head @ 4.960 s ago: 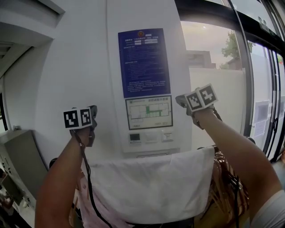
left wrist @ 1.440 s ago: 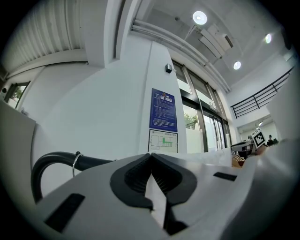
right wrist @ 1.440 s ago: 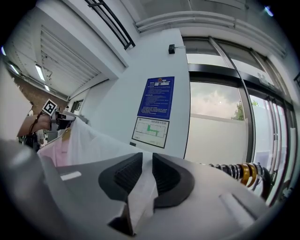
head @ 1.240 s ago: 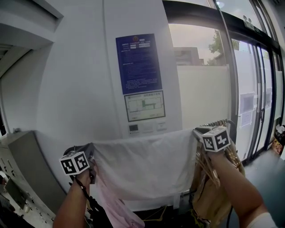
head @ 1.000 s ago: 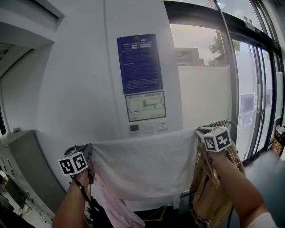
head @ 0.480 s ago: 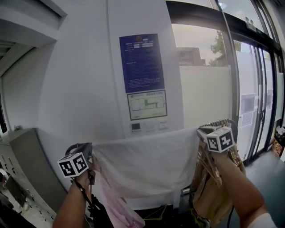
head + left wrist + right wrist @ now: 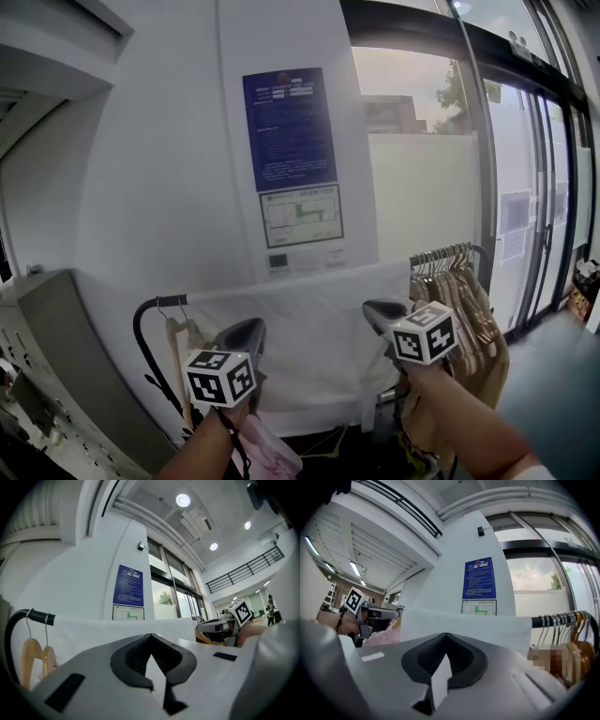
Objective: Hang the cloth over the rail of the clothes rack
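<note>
The cloth (image 7: 314, 342) hangs lengthwise along the rail (image 7: 155, 302), ahead of both: left tool (image 7: 251, 325) shut, right tool (image 7: 373, 309) just closed, each empty.

The cloth (image 7: 309, 323) hangs over the rail (image 7: 155, 303) across the lower middle of the head view, with two hangers (image 7: 174, 356) at its left and a row of hangers (image 7: 455, 281) at its right. The left gripper (image 7: 251, 326) and right gripper (image 7: 368, 308) sit before the cloth, apart from it. A poster (image 7: 289, 127) is on the wall behind, above the cloth, with windows (image 7: 427, 178) to the right.
</note>
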A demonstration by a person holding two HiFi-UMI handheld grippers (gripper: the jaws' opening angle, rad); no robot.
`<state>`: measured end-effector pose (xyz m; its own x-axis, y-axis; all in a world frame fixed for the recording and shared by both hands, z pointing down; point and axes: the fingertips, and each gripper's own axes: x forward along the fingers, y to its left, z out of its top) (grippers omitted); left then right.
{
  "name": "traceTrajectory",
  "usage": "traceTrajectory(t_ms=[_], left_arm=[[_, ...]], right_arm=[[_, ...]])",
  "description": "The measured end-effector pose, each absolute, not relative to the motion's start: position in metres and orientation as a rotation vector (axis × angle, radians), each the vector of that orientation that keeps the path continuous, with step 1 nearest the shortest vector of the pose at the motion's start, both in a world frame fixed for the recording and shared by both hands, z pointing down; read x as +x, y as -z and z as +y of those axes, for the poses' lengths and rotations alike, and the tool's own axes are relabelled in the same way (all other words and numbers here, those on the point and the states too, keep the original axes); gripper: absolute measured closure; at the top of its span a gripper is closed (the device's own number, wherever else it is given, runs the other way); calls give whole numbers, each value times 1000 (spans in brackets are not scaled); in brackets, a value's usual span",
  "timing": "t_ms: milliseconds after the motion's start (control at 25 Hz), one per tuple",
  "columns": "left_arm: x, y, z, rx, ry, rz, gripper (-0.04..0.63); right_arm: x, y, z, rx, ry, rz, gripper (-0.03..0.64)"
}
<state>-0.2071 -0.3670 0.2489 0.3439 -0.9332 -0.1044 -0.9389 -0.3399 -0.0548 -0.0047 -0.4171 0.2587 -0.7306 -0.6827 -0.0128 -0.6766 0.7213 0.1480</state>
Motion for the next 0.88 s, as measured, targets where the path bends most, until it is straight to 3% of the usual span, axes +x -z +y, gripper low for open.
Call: traceTrajectory(t_ms=[240, 880], left_arm=[[-159, -267, -369, -2528, -52, 1683, 589], [-153, -273, -374, -2545, -42, 1675, 589]], right_arm=[[-48, -275, -396, 1051, 167, -2950, 615], [-54, -274, -393, 1033, 166, -2967, 615]])
